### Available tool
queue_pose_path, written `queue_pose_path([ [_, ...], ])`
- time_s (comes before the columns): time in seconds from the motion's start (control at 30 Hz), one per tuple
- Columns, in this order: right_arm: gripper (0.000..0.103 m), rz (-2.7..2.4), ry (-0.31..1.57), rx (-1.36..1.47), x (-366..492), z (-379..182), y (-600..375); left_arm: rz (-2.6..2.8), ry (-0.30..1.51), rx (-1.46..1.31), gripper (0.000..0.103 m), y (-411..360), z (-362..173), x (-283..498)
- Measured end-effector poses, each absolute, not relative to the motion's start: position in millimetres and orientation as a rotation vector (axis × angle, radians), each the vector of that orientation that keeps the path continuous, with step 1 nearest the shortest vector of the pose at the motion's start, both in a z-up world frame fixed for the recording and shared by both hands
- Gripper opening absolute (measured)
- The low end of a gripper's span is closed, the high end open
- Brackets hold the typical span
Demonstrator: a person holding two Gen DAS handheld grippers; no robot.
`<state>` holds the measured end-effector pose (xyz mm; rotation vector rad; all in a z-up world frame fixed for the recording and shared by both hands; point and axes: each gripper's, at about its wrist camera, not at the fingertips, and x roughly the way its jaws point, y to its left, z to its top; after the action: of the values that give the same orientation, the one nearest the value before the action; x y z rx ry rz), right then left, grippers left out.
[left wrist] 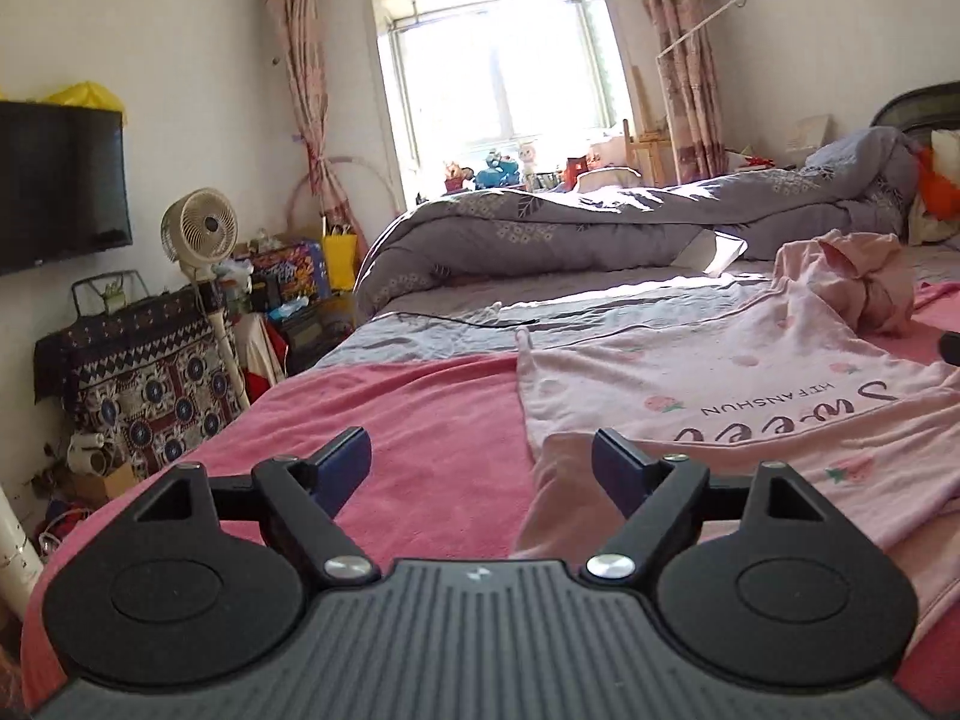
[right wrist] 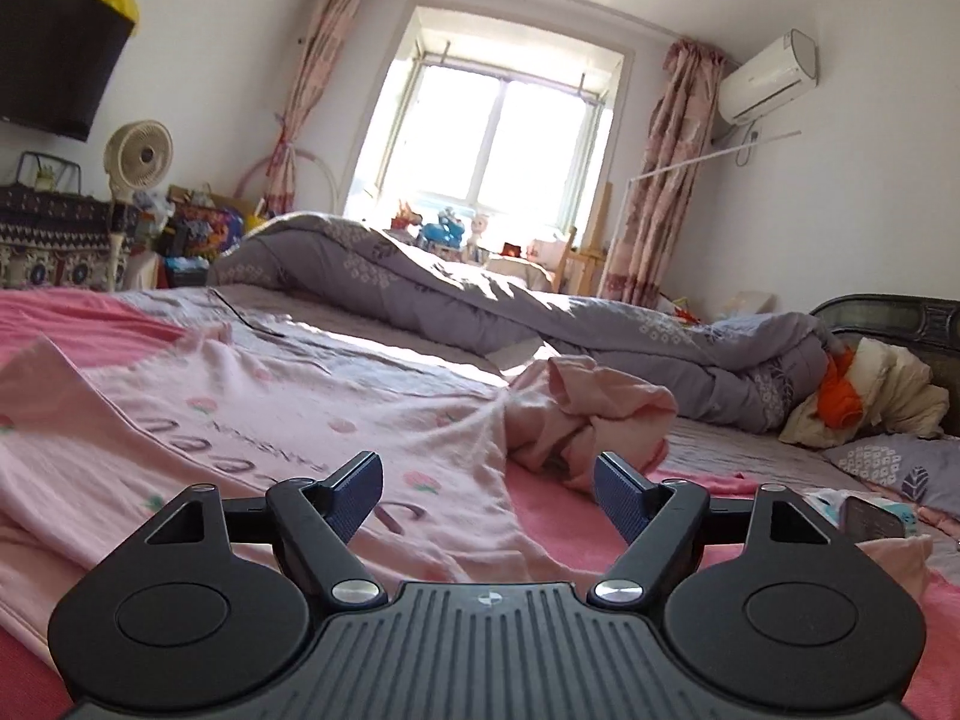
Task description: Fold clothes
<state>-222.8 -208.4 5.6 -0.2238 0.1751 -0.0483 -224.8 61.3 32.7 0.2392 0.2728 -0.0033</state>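
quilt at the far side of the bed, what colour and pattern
Grey-purple with small pale flower and leaf prints; the quilt shows best in the right wrist view.

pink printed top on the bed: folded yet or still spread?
Mostly spread, not folded. The pink top lies flat on the pink blanket, print showing; its far end is bunched in a crumpled heap.
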Motion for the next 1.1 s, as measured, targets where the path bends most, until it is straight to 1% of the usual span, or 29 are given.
queue_pose_path([
  [0.1,0.084,0.067,0.188,-0.303,-216,-2,-164,0.018,0.354,0.458,0.087,22,1,-214],
  [0.17,0.084,0.116,0.245,-0.361,-214,-12,-149,0.02,0.339,0.468,0.088,26,-13,-218],
  [0.23,0.084,0.125,0.31,-0.39,-212,-23,-150,0.036,0.342,0.454,0.094,34,-20,-220],
  [0.37,0.086,0.096,0.409,-0.222,-214,-26,-208,0.008,0.381,0.394,0.099,64,-16,-224],
  [0.43,0.092,0.078,0.46,-0.124,-216,-24,-249,-0.028,0.393,0.391,0.099,75,-12,-228],
  [0.53,0.097,0.105,0.518,-0.068,-219,-20,-298,-0.068,0.393,0.447,0.099,85,2,-235],
  [0.6,0.097,0.223,0.524,-0.072,-219,-6,-317,-0.125,0.307,0.533,0.099,88,22,-240],
  [0.67,0.097,0.375,0.518,-0.097,-216,12,-325,-0.332,0.17,0.564,0.099,86,48,-240],
  [0.77,0.098,0.674,0.501,-0.171,-191,44,-307,-0.72,-0.011,0.487,0.103,76,75,-226],
  [0.8,0.1,0.766,0.492,-0.209,-179,55,-293,-0.821,0.017,0.475,0.103,66,80,-212],
  [0.83,0.103,0.84,0.487,-0.254,-169,61,-279,-0.896,0.103,0.481,0.103,52,83,-192],
  [0.9,0.103,0.957,0.505,-0.359,-147,64,-250,-0.994,0.266,0.46,0.102,32,76,-155],
  [1.0,0.103,1.092,0.587,-0.466,-126,50,-212,-1.116,0.497,0.388,0.102,13,57,-105],
  [1.1,0.103,1.182,0.68,-0.551,-115,24,-185,-1.17,0.647,0.382,0.101,4,29,-83],
])
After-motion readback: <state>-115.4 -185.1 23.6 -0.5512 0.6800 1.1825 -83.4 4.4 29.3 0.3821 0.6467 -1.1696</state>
